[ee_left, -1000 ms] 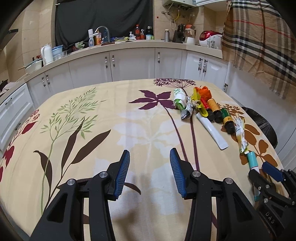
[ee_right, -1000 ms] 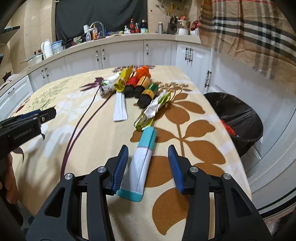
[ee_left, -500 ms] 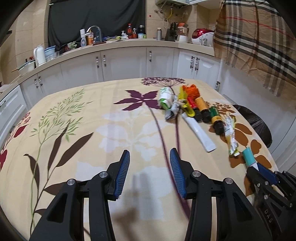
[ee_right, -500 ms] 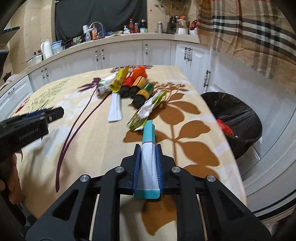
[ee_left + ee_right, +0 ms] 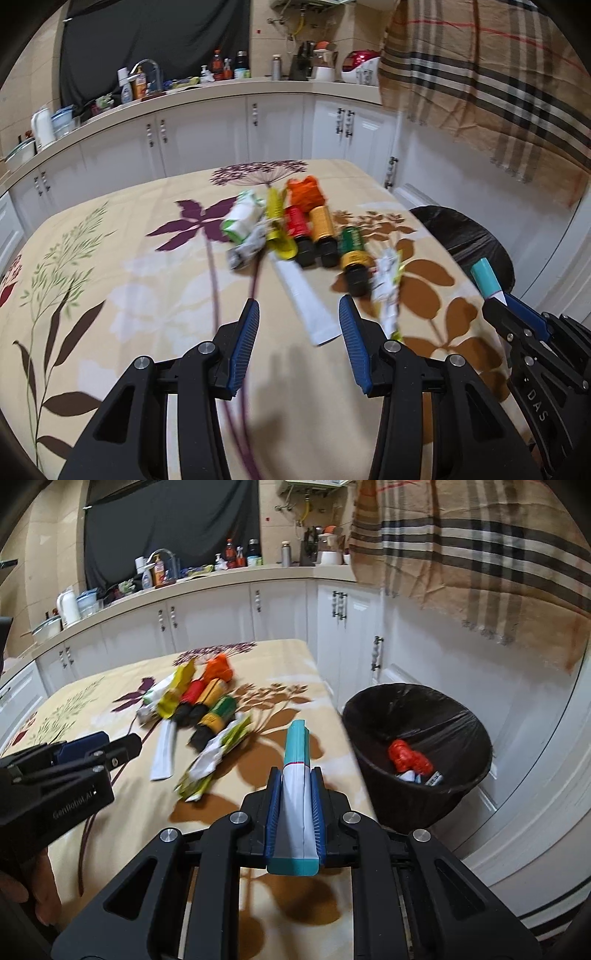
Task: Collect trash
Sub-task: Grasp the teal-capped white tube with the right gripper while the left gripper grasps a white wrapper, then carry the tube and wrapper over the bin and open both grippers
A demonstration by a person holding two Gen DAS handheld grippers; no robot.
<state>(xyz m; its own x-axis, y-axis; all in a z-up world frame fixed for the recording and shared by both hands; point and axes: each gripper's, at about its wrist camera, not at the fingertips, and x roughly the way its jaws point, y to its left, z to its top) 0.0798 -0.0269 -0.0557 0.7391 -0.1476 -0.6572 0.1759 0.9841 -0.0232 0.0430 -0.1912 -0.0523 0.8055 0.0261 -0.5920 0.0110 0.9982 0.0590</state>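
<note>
My right gripper is shut on a teal-and-white tube, lifted off the table and pointing toward the black-lined bin beside the table's right edge. The same tube shows at the right of the left wrist view, held in the right gripper. My left gripper hovers open over the flowered tablecloth, just short of a flat white tube and a crumpled green-white wrapper. Beyond lie several small bottles, a yellow wrapper and an orange bag.
The bin holds a red wrapper and small scraps. White cabinets and a cluttered counter run behind the table. A plaid cloth hangs at the right. A hand holds the left gripper in the right wrist view.
My right gripper closed on the teal-and-white tube and lifted it off the table toward the bin. My left gripper, still open, moved right, nearer the pile of trash.
</note>
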